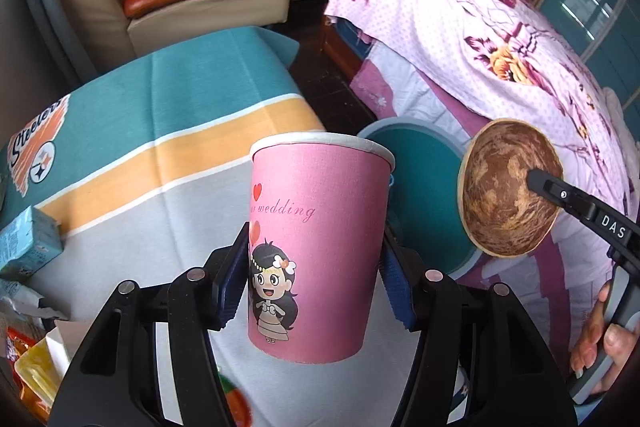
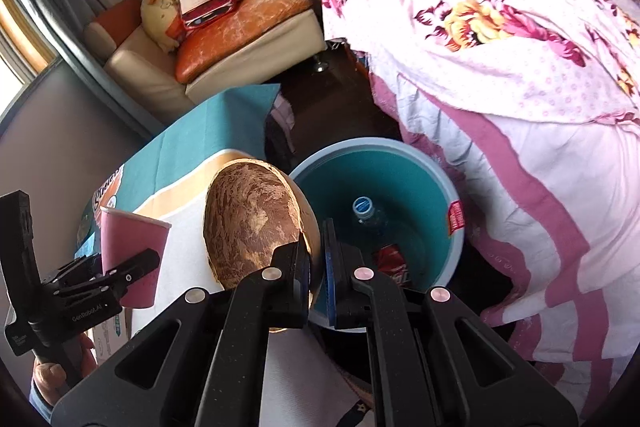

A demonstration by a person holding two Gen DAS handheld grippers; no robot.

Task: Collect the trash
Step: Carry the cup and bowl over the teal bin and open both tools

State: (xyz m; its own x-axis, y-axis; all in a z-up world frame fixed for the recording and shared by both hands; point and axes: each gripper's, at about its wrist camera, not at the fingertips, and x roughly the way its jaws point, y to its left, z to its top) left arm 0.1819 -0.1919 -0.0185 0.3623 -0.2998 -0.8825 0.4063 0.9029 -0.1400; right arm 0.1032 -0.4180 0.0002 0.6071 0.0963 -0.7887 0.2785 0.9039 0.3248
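In the left wrist view the left gripper (image 1: 314, 281) fills the lower middle of the frame, its blue pads pressed on either side of a pink paper cup (image 1: 316, 243); the cup stands upright between them, lifted clear of the cloth, with a cartoon bride and the word "wedding" printed on its side. Behind it a striped tablecloth (image 1: 160, 131) in teal, orange and grey spreads across the left half of the frame; a pale blue carton (image 1: 28, 247) lies at the left edge, and bright wrappers (image 1: 28, 371) crowd the lower left corner. Right of the cup sits a teal bin (image 1: 424, 179), its rim partly hidden by the cup; further right a brown coconut shell (image 1: 510, 187) hangs in the air, pinched at its rim by a black finger of the right gripper (image 2: 318, 257), with a hand (image 1: 600, 339) at the lower right edge.

In the right wrist view the right gripper rises from the bottom centre, its jaws narrowed tight on the thin rim of the coconut shell, which tilts up to centre left, just beside the bin's rim; inside the bin lie a bottle with a blue cap (image 2: 364, 207) and a red can (image 2: 394, 261). A floral quilt (image 2: 500, 27) fills the right side; a cream sofa (image 2: 180, 67) with cushions sits at the upper left.
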